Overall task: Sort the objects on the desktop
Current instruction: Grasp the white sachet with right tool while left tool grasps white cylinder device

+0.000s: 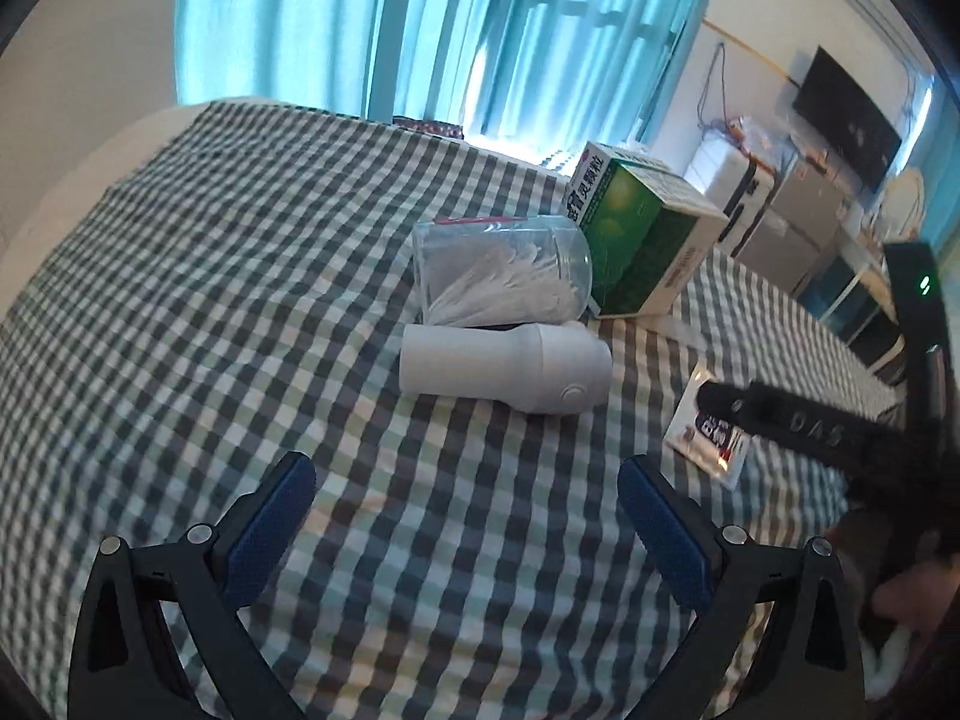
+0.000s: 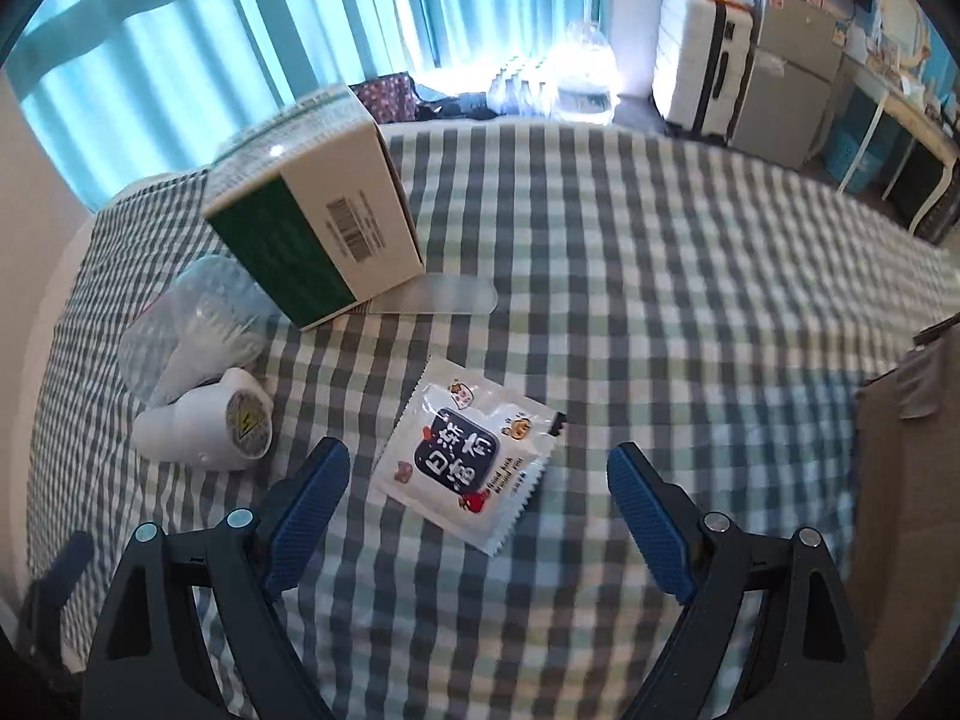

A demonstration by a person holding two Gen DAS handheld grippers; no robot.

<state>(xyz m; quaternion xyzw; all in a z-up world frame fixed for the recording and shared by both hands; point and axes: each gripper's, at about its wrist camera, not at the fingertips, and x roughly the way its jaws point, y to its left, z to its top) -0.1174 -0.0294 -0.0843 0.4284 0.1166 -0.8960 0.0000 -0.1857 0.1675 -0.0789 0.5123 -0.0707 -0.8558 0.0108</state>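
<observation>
**Four desk items on checked cloth, both grippers wide and empty**

A white sachet point(image 2: 471, 456) was seen lying flat on the checked tablecloth point(image 2: 660, 276), with serrated edges, a dark square panel of Chinese characters and small cartoon stickers; tiny Latin print below the panel was too blurred to be read. It was framed just ahead of the right gripper point(image 2: 479, 495), between the lines of its blue pads point(image 2: 306, 498), no contact shown. The jaws were held wide apart, nothing gripped.

To the sachet's left a white bottle-shaped device point(image 2: 204, 420) was laid on its side, a yellow warning-triangle label on its end face. Touching it behind, a clear plastic tub of white cotton swabs point(image 1: 501, 279) was also tipped over. A green and white medicine box point(image 1: 642, 234) was leaned against the tub, Chinese characters printed on one end, a barcode on its pale side. A translucent flat strip point(image 2: 432, 300) was noted at the box's base.

The left gripper point(image 1: 465, 510) was kept open and empty too, the white device well ahead of it. In the left wrist view the right gripper's finger, marked "DAS", was seen over the sachet. A cardboard edge point(image 2: 900, 480) was seen at far right.
</observation>
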